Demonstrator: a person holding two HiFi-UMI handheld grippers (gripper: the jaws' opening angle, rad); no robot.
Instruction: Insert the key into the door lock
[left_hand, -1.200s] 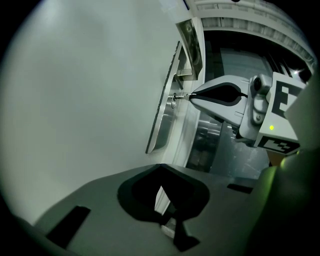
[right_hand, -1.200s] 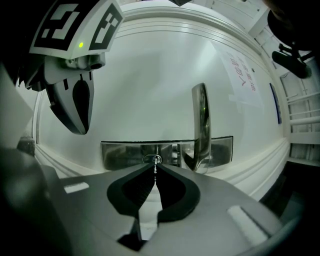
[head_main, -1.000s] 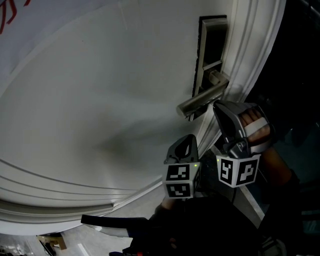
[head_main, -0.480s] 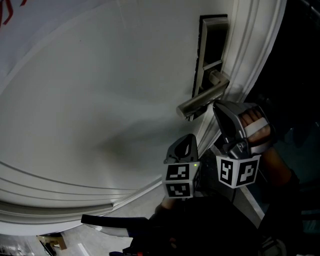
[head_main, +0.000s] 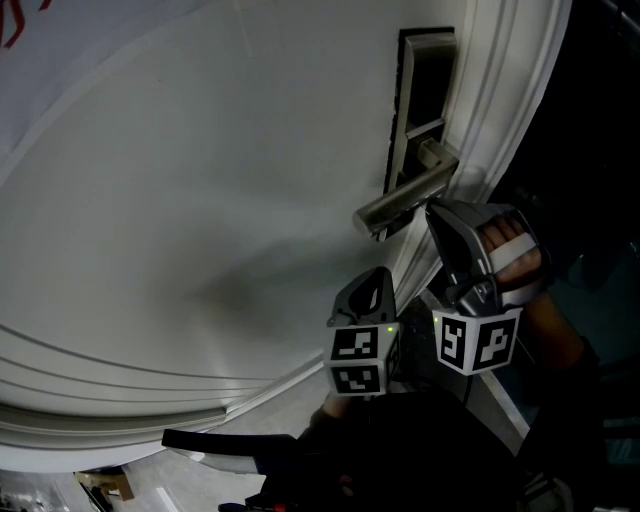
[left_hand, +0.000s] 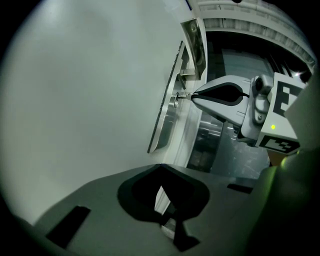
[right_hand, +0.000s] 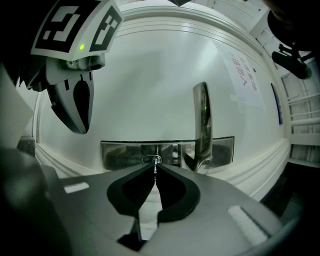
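A silver lock plate (head_main: 420, 95) with a lever handle (head_main: 400, 205) is fixed to the white door (head_main: 200, 200). In the right gripper view my right gripper (right_hand: 155, 167) is shut on a thin key (right_hand: 155, 173), whose tip sits at the round keyhole (right_hand: 152, 159) in the lock plate (right_hand: 120, 152), left of the handle (right_hand: 201, 125). The left gripper view shows this from the side: the right gripper (left_hand: 194, 96) holds the key (left_hand: 182, 95) against the plate (left_hand: 167, 120). My left gripper (left_hand: 159, 167) hangs shut and empty, below and apart from the lock.
The door's moulded frame (head_main: 500, 110) runs just right of the lock, with darkness beyond it. A paper notice with red marks (right_hand: 245, 75) hangs on the door past the handle. A person's hand (head_main: 510, 250) holds the right gripper. The left gripper (right_hand: 75, 100) hovers close beside the right one.
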